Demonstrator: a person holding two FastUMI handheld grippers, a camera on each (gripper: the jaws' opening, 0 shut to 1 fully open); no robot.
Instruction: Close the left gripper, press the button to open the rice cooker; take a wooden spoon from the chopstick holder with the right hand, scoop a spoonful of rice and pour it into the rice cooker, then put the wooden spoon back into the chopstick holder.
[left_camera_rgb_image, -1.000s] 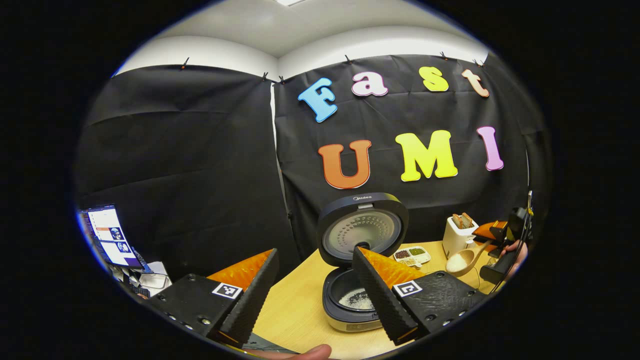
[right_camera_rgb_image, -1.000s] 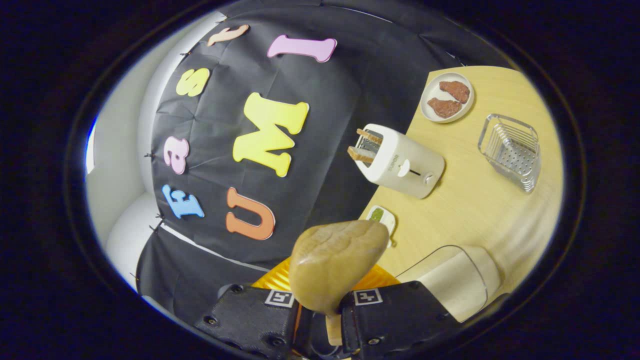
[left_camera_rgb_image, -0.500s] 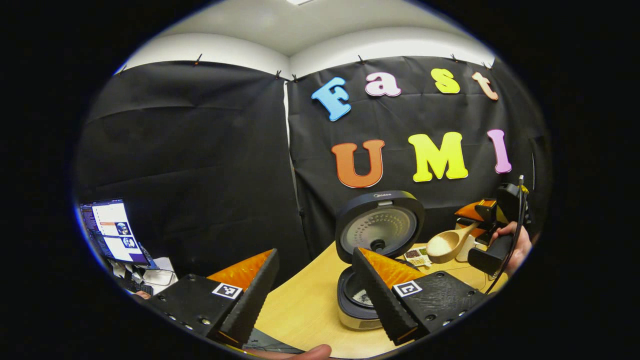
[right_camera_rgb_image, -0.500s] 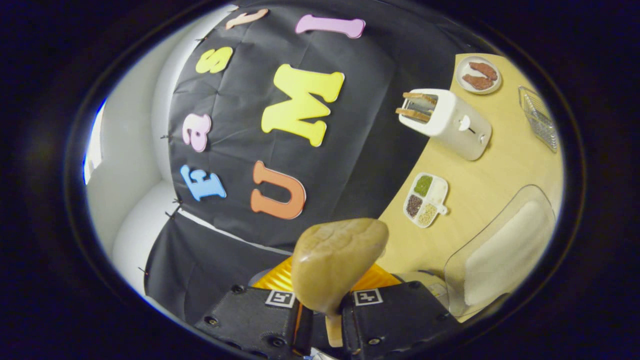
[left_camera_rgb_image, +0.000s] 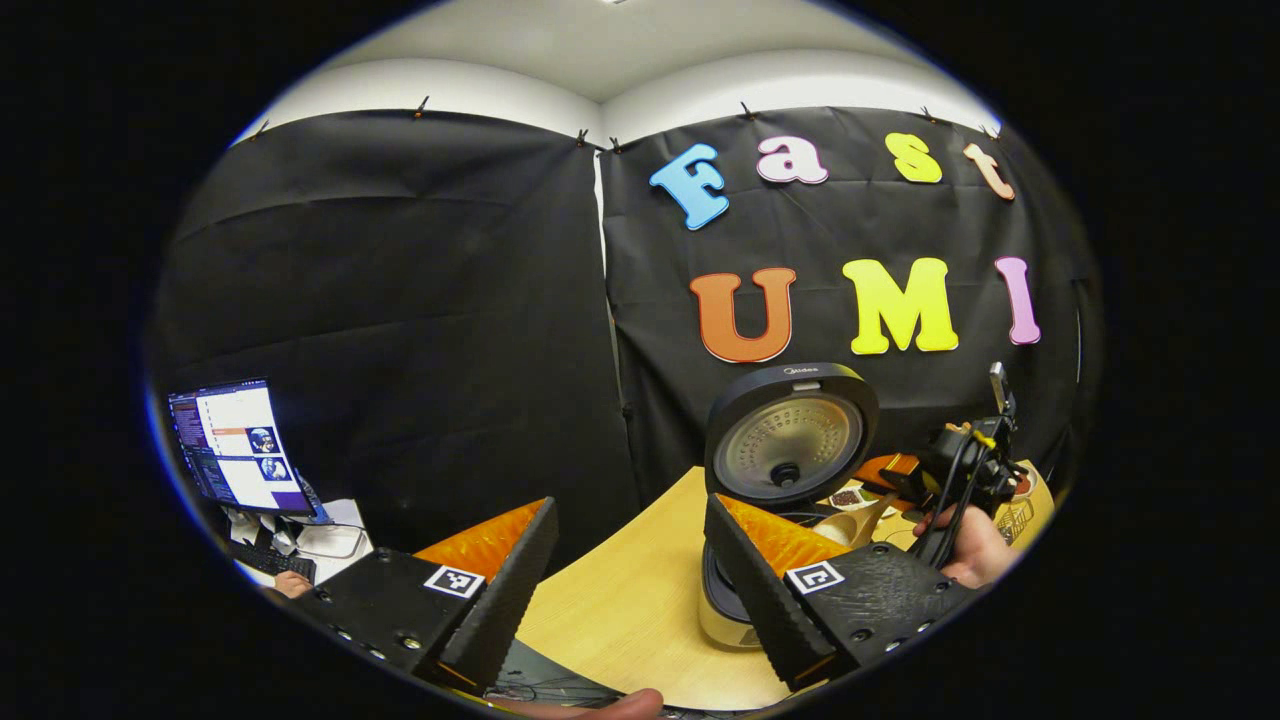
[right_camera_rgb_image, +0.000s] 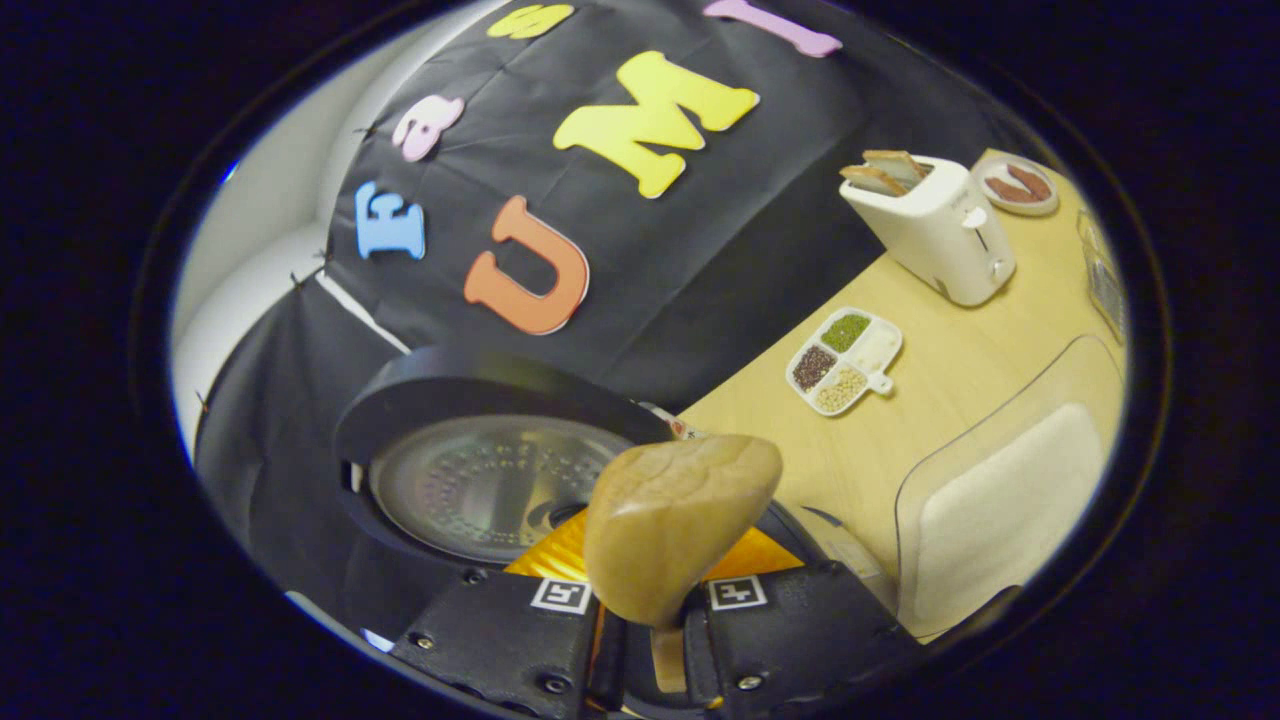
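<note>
**Right tongs carry the wooden spoon at the open rice cooker**

Our right tongs (right_camera_rgb_image: 655, 640) are clamped on the handle of the wooden spoon (right_camera_rgb_image: 675, 525), both fingers pressing it from either side. In the right gripper view the spoon's bowl stands up directly ahead of the fingers with its rounded back toward the camera, so we cannot tell whether it holds rice. Just behind the bowl is the rice cooker (right_camera_rgb_image: 480, 470), its lid raised and the metal inner face of the lid turned toward us.

Our left tongs (left_camera_rgb_image: 625, 585) stand wide apart, holding nothing. Between and beyond their fingers lies the bare desk (left_camera_rgb_image: 620, 610). In the left gripper view the cooker (left_camera_rgb_image: 790, 440) sits just behind the right-hand finger, lid upright, its pot largely hidden by that finger. The right tongs (left_camera_rgb_image: 900, 480) appear there too, held by a hand (left_camera_rgb_image: 975, 550) beside the cooker, with the spoon (left_camera_rgb_image: 860, 520) reaching down toward the pot.

Farther along the desk in the right gripper view sit a divided dish of grains (right_camera_rgb_image: 845, 360), a white toaster (right_camera_rgb_image: 935, 235) with bread in its slots, a small plate (right_camera_rgb_image: 1015, 185) beyond it, and a clear container of rice (right_camera_rgb_image: 1000, 500) near the right tongs. A laptop (left_camera_rgb_image: 235, 450) stands off to the left in the left gripper view.
</note>
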